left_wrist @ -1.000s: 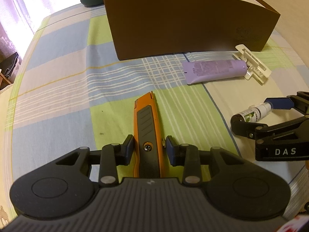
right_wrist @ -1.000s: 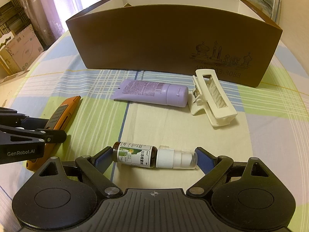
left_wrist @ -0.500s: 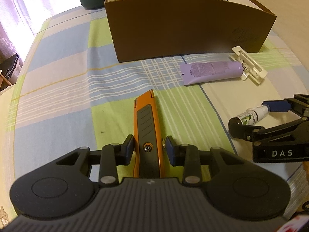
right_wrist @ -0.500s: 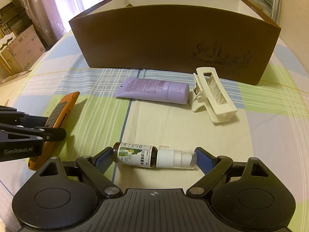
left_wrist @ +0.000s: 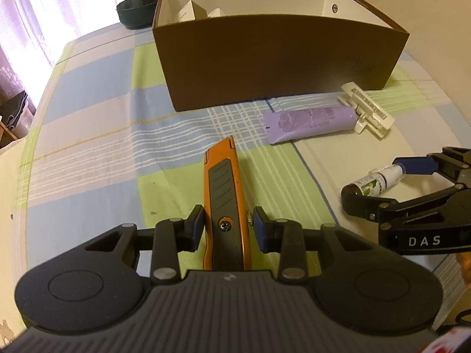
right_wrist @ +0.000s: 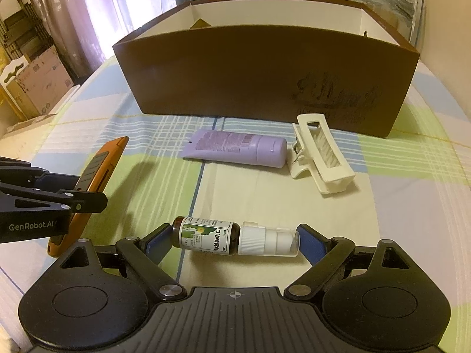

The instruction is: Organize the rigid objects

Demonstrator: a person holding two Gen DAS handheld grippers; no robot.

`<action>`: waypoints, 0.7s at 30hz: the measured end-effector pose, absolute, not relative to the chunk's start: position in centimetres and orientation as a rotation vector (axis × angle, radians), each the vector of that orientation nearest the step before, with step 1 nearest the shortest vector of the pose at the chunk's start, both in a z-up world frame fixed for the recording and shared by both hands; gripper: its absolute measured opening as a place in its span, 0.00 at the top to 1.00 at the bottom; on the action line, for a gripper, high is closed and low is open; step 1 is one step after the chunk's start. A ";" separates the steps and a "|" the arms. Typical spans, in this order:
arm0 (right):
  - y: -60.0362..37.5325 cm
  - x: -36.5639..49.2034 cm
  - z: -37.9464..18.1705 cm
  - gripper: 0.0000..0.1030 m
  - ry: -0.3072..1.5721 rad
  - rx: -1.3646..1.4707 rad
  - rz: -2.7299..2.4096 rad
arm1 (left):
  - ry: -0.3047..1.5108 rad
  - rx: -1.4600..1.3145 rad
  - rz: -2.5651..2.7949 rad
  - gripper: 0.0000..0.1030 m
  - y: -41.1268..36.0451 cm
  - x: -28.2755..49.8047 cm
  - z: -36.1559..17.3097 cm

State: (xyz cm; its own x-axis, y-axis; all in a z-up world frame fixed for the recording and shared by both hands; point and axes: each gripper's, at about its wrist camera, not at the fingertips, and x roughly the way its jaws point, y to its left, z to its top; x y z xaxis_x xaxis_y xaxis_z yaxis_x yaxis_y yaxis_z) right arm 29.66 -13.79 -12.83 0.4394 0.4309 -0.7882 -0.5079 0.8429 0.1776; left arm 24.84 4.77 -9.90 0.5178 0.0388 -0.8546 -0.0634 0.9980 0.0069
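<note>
Item: utility knife [left_wrist: 225, 206], clamped in our left gripper [left_wrist: 226, 229]. Item: spray bottle [right_wrist: 235, 239], gripped end to end by our right gripper [right_wrist: 235, 242]. We lift both level, clearing the box [right_wrist: 265, 82] wall before release.

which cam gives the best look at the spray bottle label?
Right wrist view. The small brown spray bottle with white cap lies sideways across the frame between the right tongs, its green-and-white label facing the camera and unobstructed. In the left wrist view the same bottle is small, angled near the right edge and partly hidden by those tongs.
</note>
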 end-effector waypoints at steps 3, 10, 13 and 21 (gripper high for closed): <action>-14.0 29.5 -12.5 0.16 0.942 -0.083 0.584 | 1.018 -0.024 0.057 0.71 4.6 24.9 -9.4; -14.4 29.7 -11.5 0.16 0.920 -0.070 0.585 | 0.998 -0.018 0.050 0.71 4.2 25.2 -8.4; -14.5 29.8 -11.1 0.16 0.908 -0.065 0.585 | 0.992 -0.014 0.049 0.71 4.0 25.4 -8.0; -14.9 30.4 -10.1 0.16 0.879 -0.056 0.584 | 0.966 -0.005 0.041 0.71 3.6 26.2 -7.0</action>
State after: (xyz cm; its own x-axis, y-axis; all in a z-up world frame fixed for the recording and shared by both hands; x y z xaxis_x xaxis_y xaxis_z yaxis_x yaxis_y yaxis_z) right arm 30.44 -14.95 -10.14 0.4933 0.4585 -0.7392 -0.5032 0.8436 0.1875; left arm 26.23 3.58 -7.04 0.5675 0.0330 -0.8227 -0.0376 0.9992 0.0141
